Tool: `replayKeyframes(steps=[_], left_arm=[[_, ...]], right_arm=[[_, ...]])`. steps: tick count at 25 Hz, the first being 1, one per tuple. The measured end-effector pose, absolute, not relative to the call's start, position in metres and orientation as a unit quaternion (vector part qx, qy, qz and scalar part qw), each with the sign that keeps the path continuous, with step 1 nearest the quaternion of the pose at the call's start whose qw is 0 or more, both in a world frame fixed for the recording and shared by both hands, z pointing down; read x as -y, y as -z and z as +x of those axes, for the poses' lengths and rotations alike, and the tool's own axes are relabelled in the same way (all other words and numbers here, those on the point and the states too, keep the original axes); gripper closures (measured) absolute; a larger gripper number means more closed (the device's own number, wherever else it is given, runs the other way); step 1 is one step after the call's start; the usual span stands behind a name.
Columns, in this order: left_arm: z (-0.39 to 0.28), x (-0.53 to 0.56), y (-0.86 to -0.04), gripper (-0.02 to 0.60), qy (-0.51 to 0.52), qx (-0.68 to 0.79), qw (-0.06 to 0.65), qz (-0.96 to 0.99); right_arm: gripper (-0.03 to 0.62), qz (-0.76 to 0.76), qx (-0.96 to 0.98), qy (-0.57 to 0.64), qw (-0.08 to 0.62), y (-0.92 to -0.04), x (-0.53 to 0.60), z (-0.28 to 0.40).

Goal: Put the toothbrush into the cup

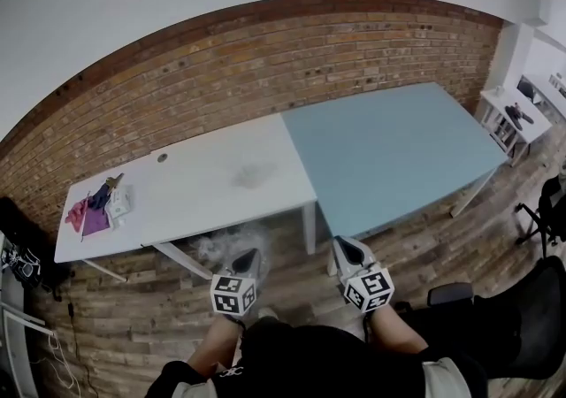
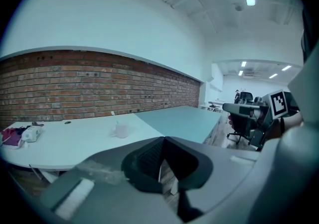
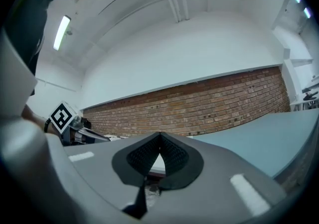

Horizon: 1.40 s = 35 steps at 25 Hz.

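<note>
A small translucent cup (image 1: 253, 177) stands on the white table (image 1: 195, 202), also seen in the left gripper view as the cup (image 2: 121, 129). A heap of small things (image 1: 99, 205) with pink and purple cloth lies at that table's left end; I cannot pick out the toothbrush in it. Both grippers hang in front of the tables' near edge, over the floor. My left gripper (image 1: 250, 256) is shut and empty, its jaws (image 2: 163, 139) meeting at the tips. My right gripper (image 1: 344, 247) is shut too, with nothing between its jaws (image 3: 160, 134).
A blue-grey table (image 1: 389, 144) adjoins the white one on the right, both against a brick wall (image 1: 265, 51). A black office chair (image 1: 531, 308) is at my right and another chair (image 1: 548, 210) further off. A white shelf unit (image 1: 513, 118) stands at the far right.
</note>
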<state>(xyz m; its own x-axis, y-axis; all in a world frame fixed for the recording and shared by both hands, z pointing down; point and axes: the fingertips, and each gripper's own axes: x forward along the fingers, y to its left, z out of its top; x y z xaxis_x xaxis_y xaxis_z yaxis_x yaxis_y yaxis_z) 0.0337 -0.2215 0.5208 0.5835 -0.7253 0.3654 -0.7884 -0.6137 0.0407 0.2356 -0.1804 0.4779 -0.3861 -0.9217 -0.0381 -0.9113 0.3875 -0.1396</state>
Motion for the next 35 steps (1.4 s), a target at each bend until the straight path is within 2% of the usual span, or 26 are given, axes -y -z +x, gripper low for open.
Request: replayKeyframes(steps=[8, 17, 29, 35], left_arm=[[0.021, 0.175, -0.511, 0.575, -0.164, 0.434, 0.085, 0.882], [-0.014, 0.106, -0.511, 0.575, -0.141, 0.433, 0.100, 0.885], [-0.106, -0.052, -0.535, 0.575, -0.137, 0.433, 0.113, 0.884], [-0.133, -0.125, -0.551, 0.575, -0.141, 0.424, 0.128, 0.886]], right_arm=[[0.586, -0.544, -0.835, 0.050, 0.066, -0.481, 0.142, 0.226], [0.586, -0.531, -0.845, 0.045, 0.050, -0.482, 0.081, 0.181], [0.586, -0.527, -0.848, 0.034, 0.034, -0.496, -0.078, 0.085], [0.586, -0.555, -0.828, 0.064, 0.046, -0.507, -0.166, 0.070]])
